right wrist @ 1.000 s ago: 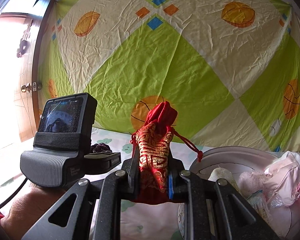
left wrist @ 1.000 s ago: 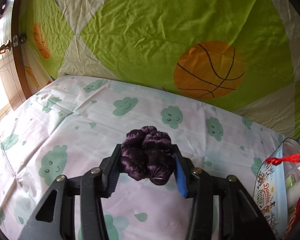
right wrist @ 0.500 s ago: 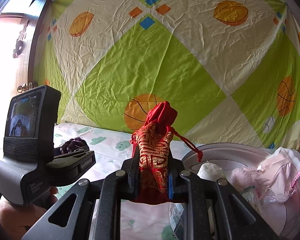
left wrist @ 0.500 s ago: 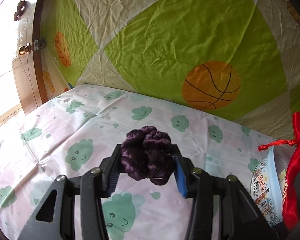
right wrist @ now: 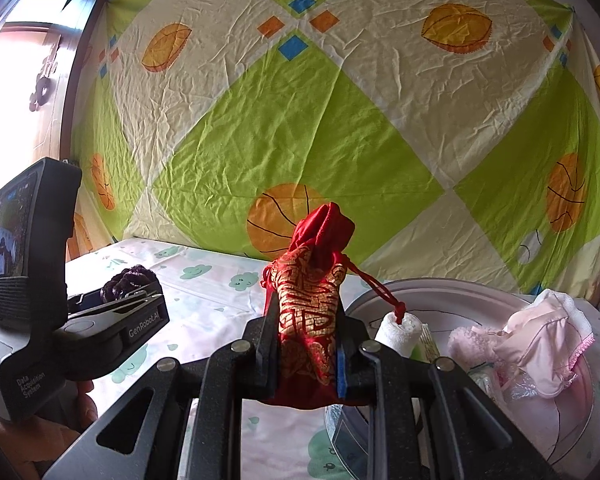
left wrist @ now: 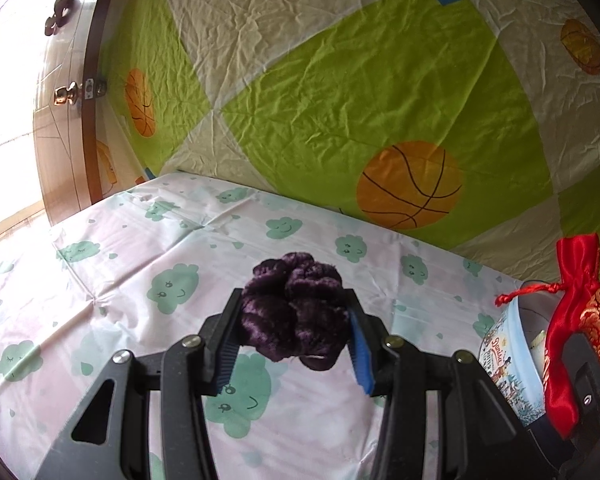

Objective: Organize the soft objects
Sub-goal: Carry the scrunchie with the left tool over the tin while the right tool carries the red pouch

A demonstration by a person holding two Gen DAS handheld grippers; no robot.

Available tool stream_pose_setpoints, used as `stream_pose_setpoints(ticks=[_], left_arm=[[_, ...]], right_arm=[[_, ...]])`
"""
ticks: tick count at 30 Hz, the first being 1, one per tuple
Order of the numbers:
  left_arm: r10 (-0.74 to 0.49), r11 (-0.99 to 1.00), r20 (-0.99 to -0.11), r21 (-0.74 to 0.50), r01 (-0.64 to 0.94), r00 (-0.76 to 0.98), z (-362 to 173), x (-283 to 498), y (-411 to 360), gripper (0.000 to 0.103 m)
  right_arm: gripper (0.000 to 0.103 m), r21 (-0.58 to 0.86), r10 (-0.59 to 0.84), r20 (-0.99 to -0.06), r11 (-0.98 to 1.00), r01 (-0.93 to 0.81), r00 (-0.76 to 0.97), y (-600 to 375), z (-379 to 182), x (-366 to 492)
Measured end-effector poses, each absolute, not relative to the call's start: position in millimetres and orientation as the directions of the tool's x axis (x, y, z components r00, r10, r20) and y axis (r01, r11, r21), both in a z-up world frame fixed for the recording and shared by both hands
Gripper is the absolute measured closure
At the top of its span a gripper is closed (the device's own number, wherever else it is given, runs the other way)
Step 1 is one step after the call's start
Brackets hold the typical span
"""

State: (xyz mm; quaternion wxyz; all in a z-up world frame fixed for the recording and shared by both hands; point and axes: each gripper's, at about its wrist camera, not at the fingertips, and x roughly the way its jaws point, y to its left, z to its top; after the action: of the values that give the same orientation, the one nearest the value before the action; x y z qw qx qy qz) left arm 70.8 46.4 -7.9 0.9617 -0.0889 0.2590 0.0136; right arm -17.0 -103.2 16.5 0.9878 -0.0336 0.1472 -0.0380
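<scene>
My left gripper (left wrist: 294,330) is shut on a dark purple fluffy scrunchie (left wrist: 296,312) and holds it above the cloud-print sheet (left wrist: 140,280). My right gripper (right wrist: 306,344) is shut on a red and gold drawstring pouch (right wrist: 308,304), upright, next to a round tin (right wrist: 440,292). The tin holds a pink garment (right wrist: 540,348), a pink fluffy item (right wrist: 468,344) and a white roll (right wrist: 400,330). The pouch (left wrist: 576,320) and tin (left wrist: 508,356) show at the right edge of the left wrist view. The left gripper with the scrunchie (right wrist: 130,280) shows at the left of the right wrist view.
A green and cream sheet with basketball prints (right wrist: 340,140) hangs behind the bed. A wooden door with a brass knob (left wrist: 66,94) stands at the left. The cloud-print sheet stretches left of the tin.
The left wrist view has tilted upward and the red pouch has come into view at its right. In the right wrist view the left gripper has shifted left and the tin looms nearer.
</scene>
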Motion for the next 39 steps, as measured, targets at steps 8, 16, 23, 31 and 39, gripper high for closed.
stream_pose_setpoints(ticks=[8,16,23,31,39], left_arm=[[-0.043,0.982,-0.483,-0.181,-0.051,0.875,-6,56,43,0.056],[-0.066,0.983,-0.471,-0.183,-0.024,0.88,-4,38,34,0.056],[-0.089,0.979,-0.479,-0.204,-0.011,0.873,-6,30,27,0.056],[-0.107,0.978,-0.466,-0.206,0.009,0.879,-2,21,16,0.056],[-0.129,0.977,-0.448,-0.209,0.037,0.885,6,13,4,0.056]], right_arm=[[0.081,-0.087,-0.095,-0.279,0.994,0.073,0.956,-109,17,-29],[0.081,-0.102,-0.104,-0.259,0.992,0.08,0.96,-113,19,-42],[0.081,-0.104,-0.112,-0.249,0.991,0.089,0.962,-122,20,-52],[0.081,-0.092,-0.124,-0.233,0.99,0.105,0.964,-138,25,-63],[0.081,-0.085,-0.136,-0.22,0.989,0.12,0.966,-151,28,-71]])
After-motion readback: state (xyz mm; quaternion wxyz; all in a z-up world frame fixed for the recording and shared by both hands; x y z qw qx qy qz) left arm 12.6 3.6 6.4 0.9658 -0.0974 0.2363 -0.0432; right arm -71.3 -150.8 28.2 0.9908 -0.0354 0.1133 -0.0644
